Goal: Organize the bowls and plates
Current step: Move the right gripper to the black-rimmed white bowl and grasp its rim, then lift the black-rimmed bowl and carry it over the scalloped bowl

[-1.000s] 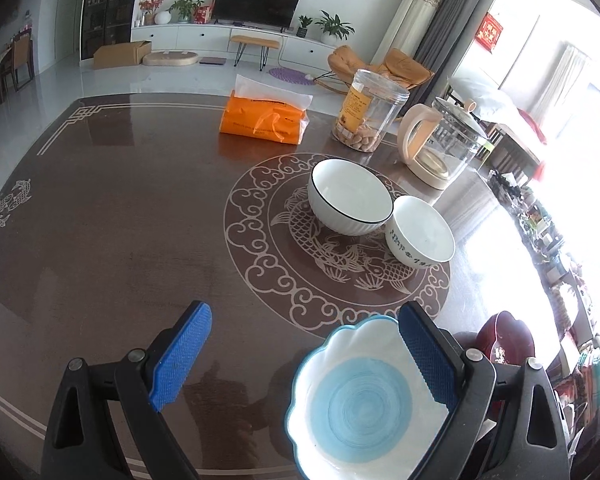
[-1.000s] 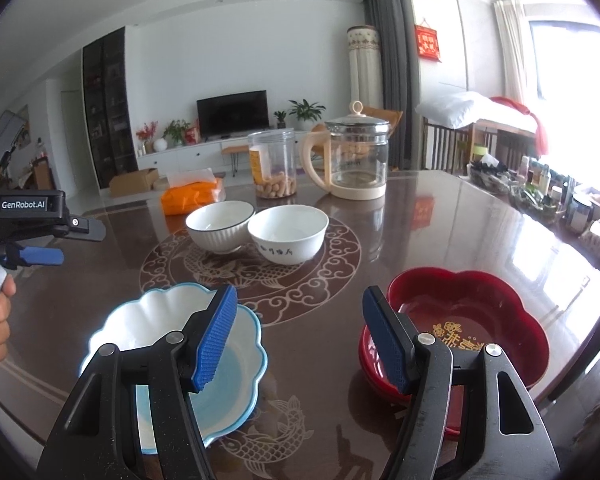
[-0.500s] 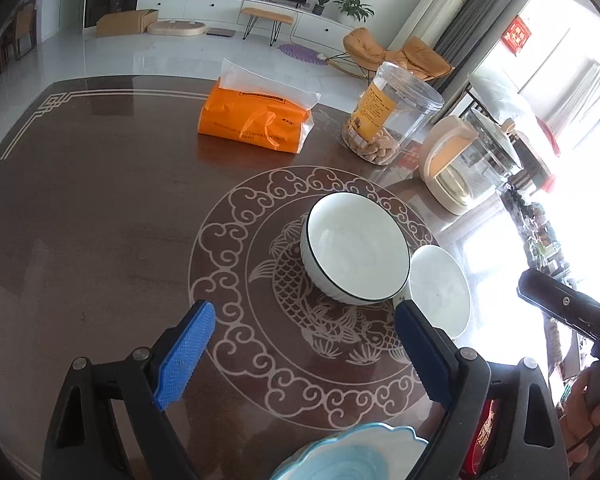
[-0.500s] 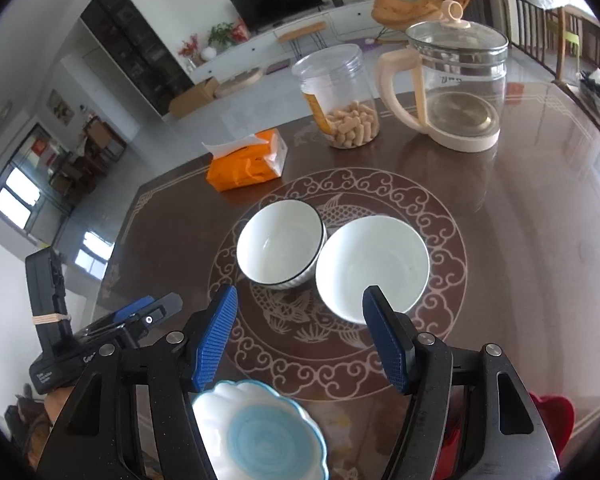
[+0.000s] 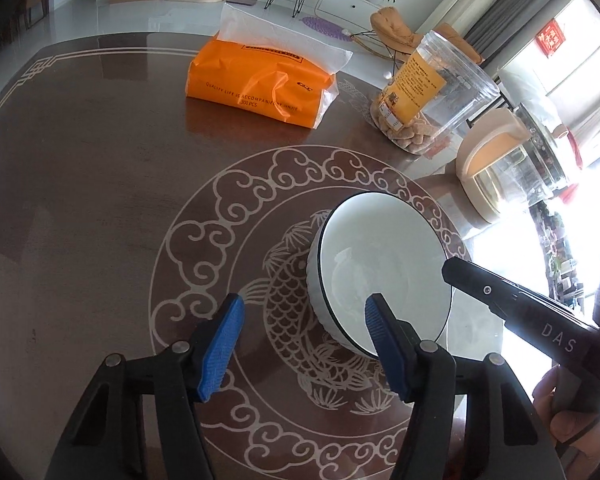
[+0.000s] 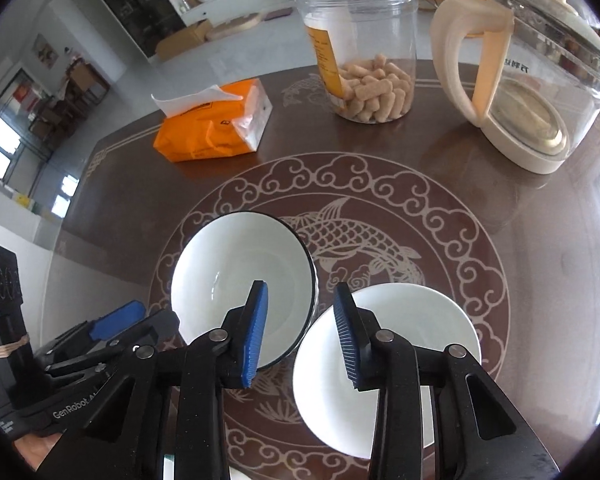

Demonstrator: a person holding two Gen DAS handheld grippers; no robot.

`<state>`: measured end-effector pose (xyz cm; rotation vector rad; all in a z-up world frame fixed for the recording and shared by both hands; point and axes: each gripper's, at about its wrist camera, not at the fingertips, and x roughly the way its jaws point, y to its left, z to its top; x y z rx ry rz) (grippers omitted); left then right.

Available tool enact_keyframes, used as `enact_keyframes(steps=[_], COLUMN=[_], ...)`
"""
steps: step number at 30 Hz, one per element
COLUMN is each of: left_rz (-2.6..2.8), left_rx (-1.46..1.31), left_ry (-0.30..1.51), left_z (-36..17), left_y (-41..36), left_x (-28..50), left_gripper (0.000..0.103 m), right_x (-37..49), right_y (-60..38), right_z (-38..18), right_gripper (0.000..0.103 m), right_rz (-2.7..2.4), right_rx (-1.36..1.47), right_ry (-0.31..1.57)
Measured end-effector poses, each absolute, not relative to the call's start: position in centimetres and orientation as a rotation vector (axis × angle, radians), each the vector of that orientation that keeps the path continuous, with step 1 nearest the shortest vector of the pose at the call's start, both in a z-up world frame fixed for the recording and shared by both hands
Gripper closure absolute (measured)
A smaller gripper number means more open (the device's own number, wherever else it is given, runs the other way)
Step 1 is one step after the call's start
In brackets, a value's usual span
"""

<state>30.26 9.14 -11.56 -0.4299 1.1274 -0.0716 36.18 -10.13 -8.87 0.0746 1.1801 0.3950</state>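
Both grippers over the round fish medallion on the dark tabletop. Left gripper angled down at the black-rimmed bowl; fingers have just been closing, now about half apart, near rim of that bowl between them, right finger over the bowl's inside, left finger outside the wall. Contact w/ the rim: can't tell, pads look apart from it. Right gripper pointing down at the plain white bowl; fingers have just been closing too, narrow gap now, left rim of that bowl between the blue pads, no clear press on it. In the right wrist view, black-rimmed bowl left of the plain one, rims just beside each other, both upright near centre of the medallion. Far side: orange tissue pack at left, clear jar w/ snacks in middle, glass kettle w/ cream handle at right. Hand on the right gripper's handle at lower right of the left wrist view.
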Motion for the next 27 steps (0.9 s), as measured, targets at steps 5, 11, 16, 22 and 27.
enact_keyframes(steps=[5, 11, 16, 22, 27], left_rz=[-0.091, -0.112, -0.113, -0.139, -0.164], left_rx=[-0.425, -0.383, -0.371, -0.362, -0.353], left_ry=[1.131, 1.098, 1.076, 1.009, 0.960], left_z=[-12.6, -12.2, -11.4, -8.0, -4.9], left_y=[8.6, 7.8, 8.0, 8.6, 8.7], left_x=[30.9, 31.0, 30.5, 28.3, 24.3], left_gripper=[0.068, 0.087, 0.087, 0.087, 0.087], right_x=[36.9, 37.3, 36.8, 35.0, 31.0], right_y=[-9.4, -9.7, -9.5, -9.5, -9.9], right_z=[-10.3, -10.9, -10.6, -8.4, -5.4], right_gripper=[0.083, 0.093, 0.094, 0.094, 0.094], right_rz=[0.392, 0.374, 0.372, 0.389, 0.407], right_rx=[0.037, 0.048, 0.053, 0.073, 0.072], right_ry=[1.181, 1.189, 1.176, 1.146, 1.117])
